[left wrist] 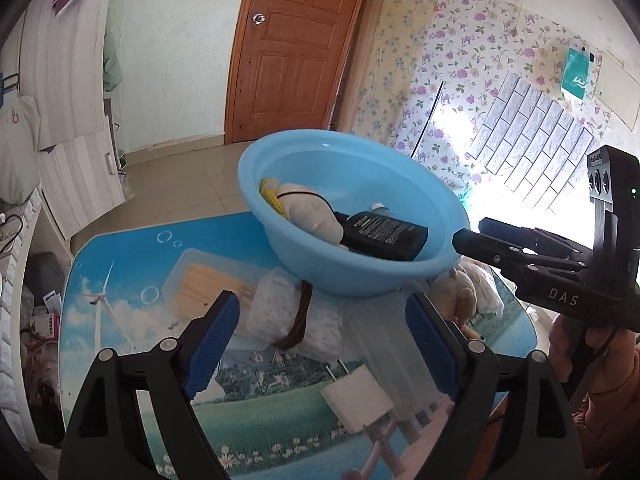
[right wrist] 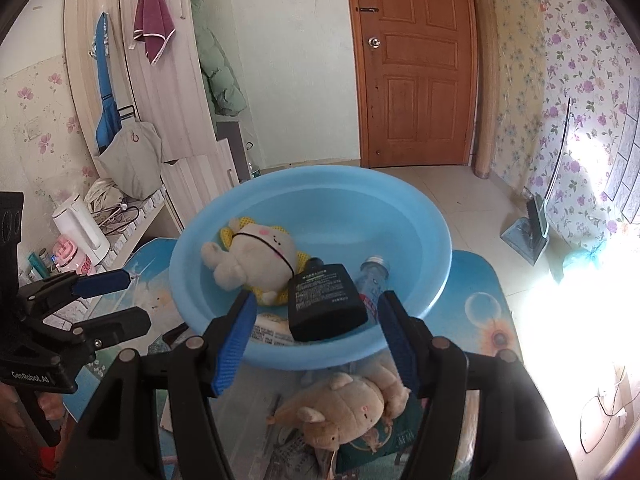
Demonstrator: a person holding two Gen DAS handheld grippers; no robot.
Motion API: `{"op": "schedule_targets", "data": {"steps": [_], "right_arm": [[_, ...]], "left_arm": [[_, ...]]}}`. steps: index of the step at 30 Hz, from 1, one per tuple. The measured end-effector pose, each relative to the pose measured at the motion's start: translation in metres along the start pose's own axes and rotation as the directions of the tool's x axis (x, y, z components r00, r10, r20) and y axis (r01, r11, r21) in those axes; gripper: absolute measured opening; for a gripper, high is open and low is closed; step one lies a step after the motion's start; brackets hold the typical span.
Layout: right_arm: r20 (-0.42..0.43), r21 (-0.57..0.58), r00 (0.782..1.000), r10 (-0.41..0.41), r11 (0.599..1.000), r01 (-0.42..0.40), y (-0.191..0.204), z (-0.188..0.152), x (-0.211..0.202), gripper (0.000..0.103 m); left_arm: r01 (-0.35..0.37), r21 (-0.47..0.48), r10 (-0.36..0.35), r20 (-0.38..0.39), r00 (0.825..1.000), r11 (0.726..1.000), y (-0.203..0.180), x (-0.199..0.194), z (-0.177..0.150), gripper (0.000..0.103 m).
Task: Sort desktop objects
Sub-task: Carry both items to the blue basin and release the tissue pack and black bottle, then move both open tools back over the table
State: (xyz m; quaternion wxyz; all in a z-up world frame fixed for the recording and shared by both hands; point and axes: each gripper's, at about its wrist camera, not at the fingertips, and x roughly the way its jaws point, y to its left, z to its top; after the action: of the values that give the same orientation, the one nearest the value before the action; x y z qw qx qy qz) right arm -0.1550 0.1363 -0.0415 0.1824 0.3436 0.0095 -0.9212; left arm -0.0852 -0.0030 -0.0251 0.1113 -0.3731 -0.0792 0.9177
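A blue basin (left wrist: 360, 276) (right wrist: 312, 200) stands on the table. In it lie a white-and-yellow plush (right wrist: 256, 256), a black bottle (right wrist: 326, 304) (left wrist: 384, 236) and a clear bottle with a silver cap (right wrist: 374, 276). My right gripper (right wrist: 318, 340) hovers open at the basin's near rim; the black bottle lies beyond its pads, untouched. My left gripper (left wrist: 326, 340) is open just above the table. A clear pack of cotton swabs (left wrist: 280, 308) with a brown band lies between and beyond its fingers. A tan plush pig (right wrist: 344, 408) (left wrist: 460, 292) lies in front of the basin.
On the landscape-print table (left wrist: 120, 280) lie a clear box of wooden sticks (left wrist: 204, 284), a white plug (left wrist: 356, 400) and a clear plastic case (left wrist: 384, 344). A white kettle (right wrist: 80, 224) stands on a cluttered side shelf. A person's hand (left wrist: 592, 360) holds the right gripper's handle.
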Motion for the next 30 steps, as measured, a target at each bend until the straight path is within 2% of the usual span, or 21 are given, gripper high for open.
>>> {"op": "schedule_targets", "data": {"steps": [9, 20, 30], "right_arm": [[-0.045, 0.002, 0.999, -0.023, 1.000, 0.023, 0.009, -0.033, -0.023, 0.063], [-0.116, 0.013, 0.992, -0.044, 0.999, 0.046, 0.000, -0.069, -0.029, 0.063], [-0.149, 0.023, 0.988, -0.031, 0.999, 0.035, -0.004, -0.084, -0.024, 0.063]], "left_arm": [[-0.024, 0.011, 0.024, -0.020, 1.000, 1.000, -0.003, -0.019, -0.031, 0.093], [-0.032, 0.027, 0.034, -0.060, 0.998, 0.999, -0.009, -0.017, -0.049, 0.093], [-0.032, 0.015, 0.033, -0.087, 0.996, 0.999, -0.006, -0.011, -0.059, 0.094]]}}
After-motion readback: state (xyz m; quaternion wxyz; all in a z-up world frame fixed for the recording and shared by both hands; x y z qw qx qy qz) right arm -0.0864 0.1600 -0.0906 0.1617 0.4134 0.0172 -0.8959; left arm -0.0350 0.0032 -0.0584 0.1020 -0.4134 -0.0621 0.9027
